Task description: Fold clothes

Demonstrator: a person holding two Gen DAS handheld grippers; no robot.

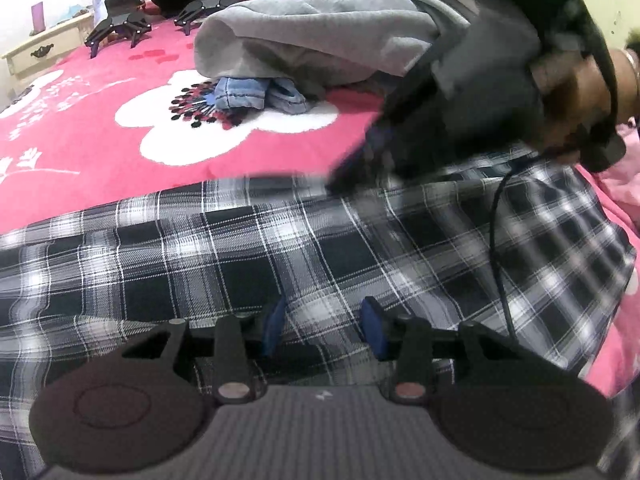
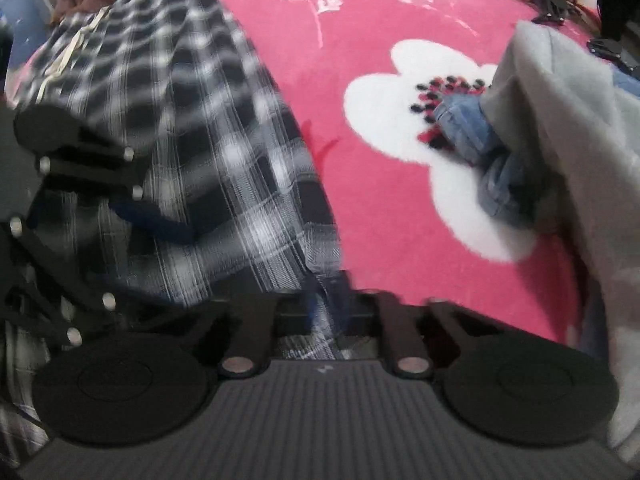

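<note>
hovering left gripper (image 1: 322,330) fingers spread over plaid shirt (image 1: 280,248), right gripper (image 2: 326,320) seemingly pinching its edge

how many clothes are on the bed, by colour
plaid shirt: 1
grey sweatshirt: 1
blue jeans: 1
total: 3
</note>
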